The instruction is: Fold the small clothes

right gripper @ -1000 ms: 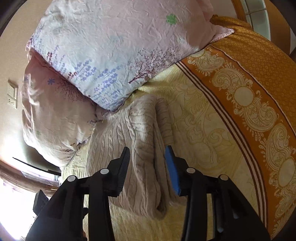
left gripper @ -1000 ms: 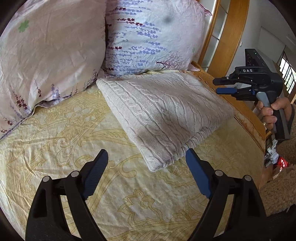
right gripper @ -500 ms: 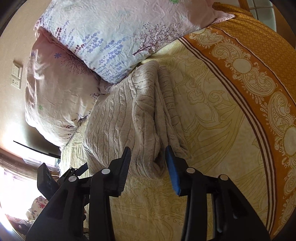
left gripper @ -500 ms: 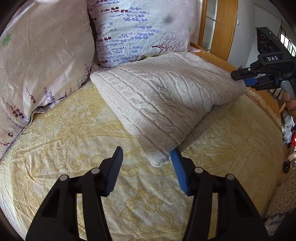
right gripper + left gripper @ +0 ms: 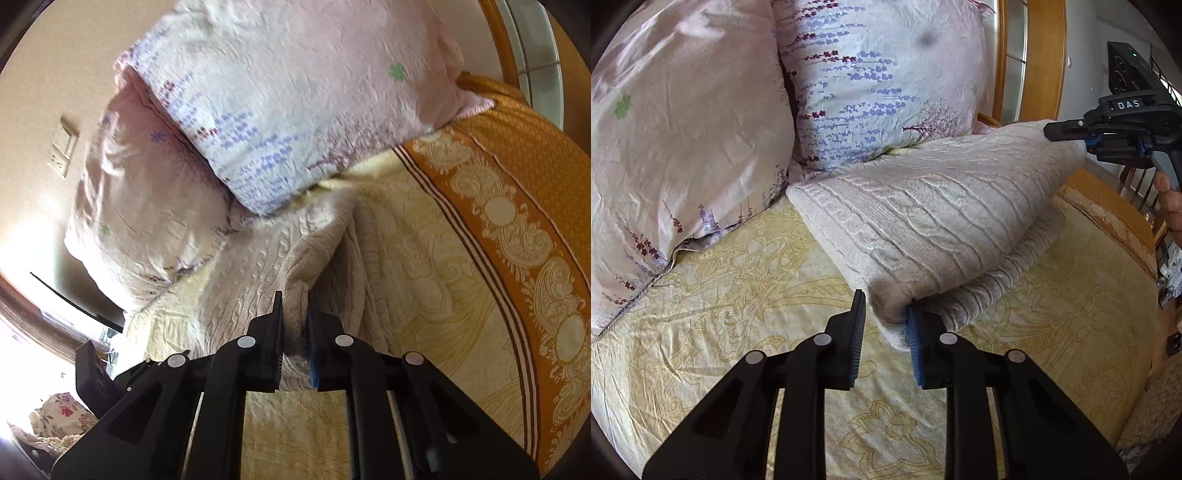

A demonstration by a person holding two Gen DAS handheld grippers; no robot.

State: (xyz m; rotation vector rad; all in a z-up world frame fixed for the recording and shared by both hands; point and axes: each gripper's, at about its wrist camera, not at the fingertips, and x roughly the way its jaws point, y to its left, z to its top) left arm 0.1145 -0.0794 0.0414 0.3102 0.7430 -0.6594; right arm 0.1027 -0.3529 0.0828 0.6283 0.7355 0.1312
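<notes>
A beige cable-knit sweater (image 5: 923,218) lies folded on the yellow patterned bedsheet (image 5: 720,302). My left gripper (image 5: 884,317) is closed on the sweater's near corner, with the top layer between its blue pads. My right gripper (image 5: 295,317) is shut on the sweater's (image 5: 258,266) opposite corner. It also shows in the left wrist view (image 5: 1086,138) at the far right, holding that corner raised off the bed. The top layer is lifted above a lower layer (image 5: 997,284).
Two floral pillows (image 5: 683,129) (image 5: 886,74) lean against the head of the bed behind the sweater. An orange patterned border (image 5: 517,221) runs along the bed's edge. A wooden frame (image 5: 1045,55) stands beyond the bed. A wall socket (image 5: 64,147) is on the wall.
Both grippers moved in and closed on opposite corners of the sweater. Its top layer is now lifted off the bed at the right gripper's end.
</notes>
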